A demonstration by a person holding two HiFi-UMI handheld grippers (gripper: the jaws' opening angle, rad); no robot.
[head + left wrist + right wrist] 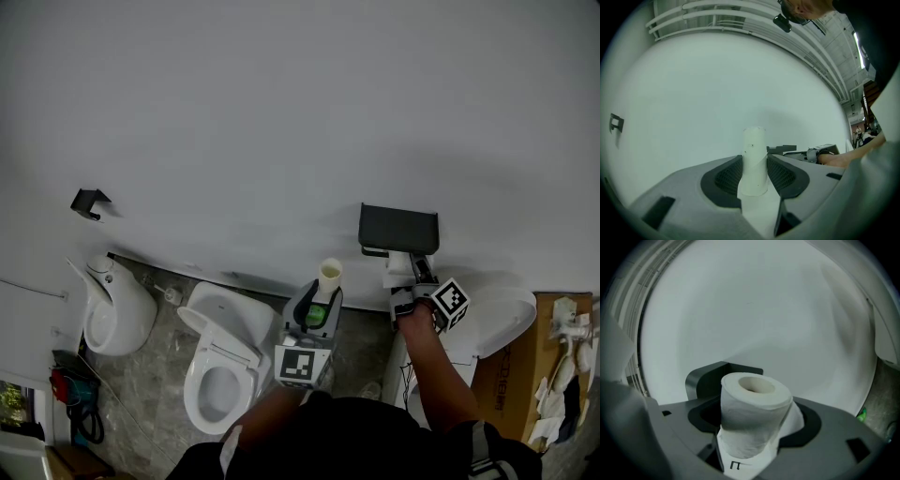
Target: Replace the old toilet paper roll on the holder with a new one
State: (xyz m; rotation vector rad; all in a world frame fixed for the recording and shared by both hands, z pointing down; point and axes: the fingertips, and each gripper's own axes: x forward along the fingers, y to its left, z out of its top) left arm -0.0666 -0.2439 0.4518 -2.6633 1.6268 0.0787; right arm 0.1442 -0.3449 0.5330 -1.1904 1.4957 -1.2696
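Our left claw [754, 171] clenches the empty cardboard tube [753, 145], while our right claw [752, 430] grips the new toilet paper roll [752, 406] near the black wall holder [398, 228], where a loose tail might snag.

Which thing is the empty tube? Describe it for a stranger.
Find the white toilet by the wall. Just right of it, the left tongs grip a pale tube. Unlike the fat paper roll in the right tongs, it is thin and bare.
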